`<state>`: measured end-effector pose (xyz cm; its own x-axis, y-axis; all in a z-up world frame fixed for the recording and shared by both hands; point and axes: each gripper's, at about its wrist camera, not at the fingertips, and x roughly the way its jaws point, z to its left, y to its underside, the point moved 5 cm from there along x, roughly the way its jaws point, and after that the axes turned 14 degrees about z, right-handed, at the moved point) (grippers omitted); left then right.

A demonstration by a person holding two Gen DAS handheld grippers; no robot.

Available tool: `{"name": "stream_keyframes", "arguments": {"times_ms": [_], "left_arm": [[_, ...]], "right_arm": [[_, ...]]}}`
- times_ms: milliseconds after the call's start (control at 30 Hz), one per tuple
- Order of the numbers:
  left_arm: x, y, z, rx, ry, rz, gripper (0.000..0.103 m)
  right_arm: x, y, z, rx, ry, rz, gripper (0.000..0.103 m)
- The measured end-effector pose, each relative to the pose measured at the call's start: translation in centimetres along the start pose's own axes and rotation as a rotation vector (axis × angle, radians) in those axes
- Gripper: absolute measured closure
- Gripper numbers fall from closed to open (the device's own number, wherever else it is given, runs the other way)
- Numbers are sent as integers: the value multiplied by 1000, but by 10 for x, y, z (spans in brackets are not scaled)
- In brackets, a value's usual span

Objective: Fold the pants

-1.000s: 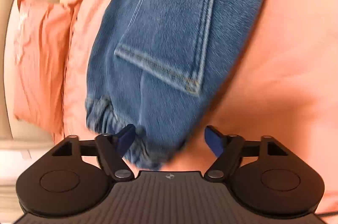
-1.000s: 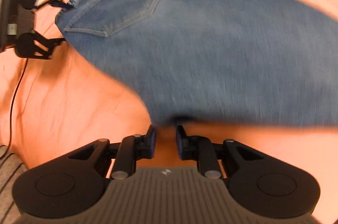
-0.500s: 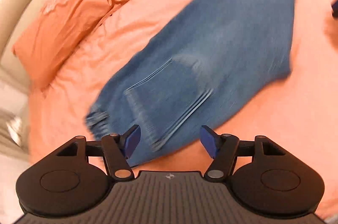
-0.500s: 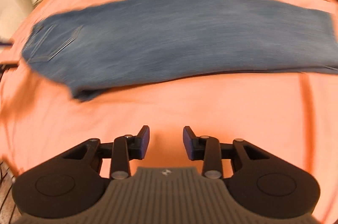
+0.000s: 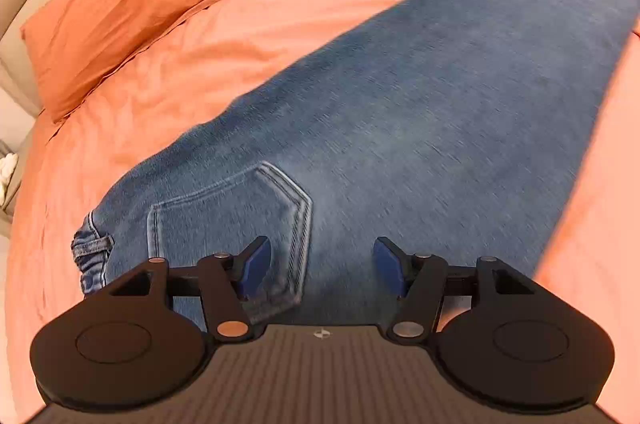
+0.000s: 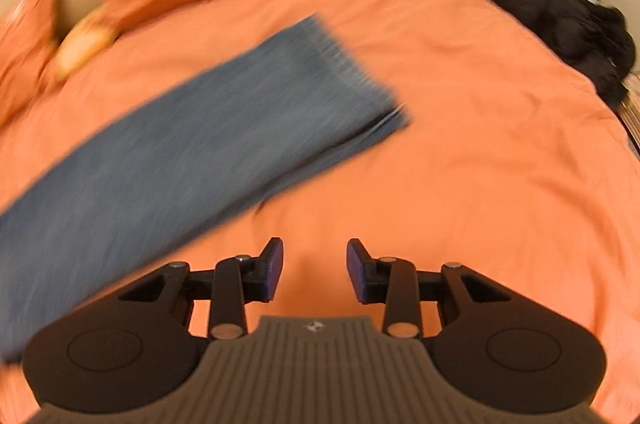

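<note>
Jeans (image 5: 400,112) lie flat on the orange bed (image 5: 280,8), already doubled lengthwise, one leg stacked on the other. In the left wrist view the waistband and back pocket (image 5: 228,220) sit at lower left, legs running to the upper right. In the right wrist view the hem end (image 6: 340,72) lies at centre, blurred.

Left gripper (image 5: 318,266): fingers apart with nothing between them, hovering over the pocket area; its jaws have just been closing a little from wide. Right gripper (image 6: 314,270): fingers partly open, empty, over bare sheet just below the legs; its jaws opened within the last second and have since held level.

Judged step: lengthwise fold done, hands repositioning for the crosswise fold.

To do it well:
- Right gripper pinches both hem layers together at the near corner, not only the top leg.
- Left gripper pins or holds the waistband so the stack does not slide.
- Carry hems to the waistband low and level; align edges before release.

Pillows (image 5: 120,4) at upper left and a dark garment (image 6: 540,12) at upper right are well clear.
</note>
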<state>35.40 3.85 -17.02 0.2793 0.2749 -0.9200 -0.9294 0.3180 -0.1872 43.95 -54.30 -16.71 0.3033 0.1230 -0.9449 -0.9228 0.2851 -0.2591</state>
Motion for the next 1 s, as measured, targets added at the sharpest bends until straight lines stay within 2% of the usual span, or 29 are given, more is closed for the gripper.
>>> {"name": "stream_keyframes", "arguments": {"times_ms": [200,433,467,533,633,700,800,900,933,1000], "left_arm": [[20,-12,3,-25,7,31,33],[30,-14,5,-67,26,27,33],[30,-13,5,-70,28,25,33],[30,-12,5,-75,27,15,33],[28,-12,3,-86,31,-4,33],[28,-12,-1,-83,31,-20,33],[33,-13,-4,-88,25,-22,33],[32,-13,-5,-79,16,-26,33],[30,-13,-5,-74,19,-28,33],[23,-10,-3,-82,29,-36,33]], "right_arm": [[35,-65,-31,171,-86,-66,71],[96,-95,-44,320,-122,-37,72],[95,-97,-43,313,-127,-51,84],[85,-99,-38,254,-107,-66,93],[55,-97,-23,161,-74,-147,97],[48,-92,-24,142,-54,-172,98],[74,-84,-35,177,-4,-101,98],[89,-79,-40,190,-1,-94,97],[90,-78,-39,188,-2,-86,96],[86,-79,-45,225,-24,-88,87]]}}
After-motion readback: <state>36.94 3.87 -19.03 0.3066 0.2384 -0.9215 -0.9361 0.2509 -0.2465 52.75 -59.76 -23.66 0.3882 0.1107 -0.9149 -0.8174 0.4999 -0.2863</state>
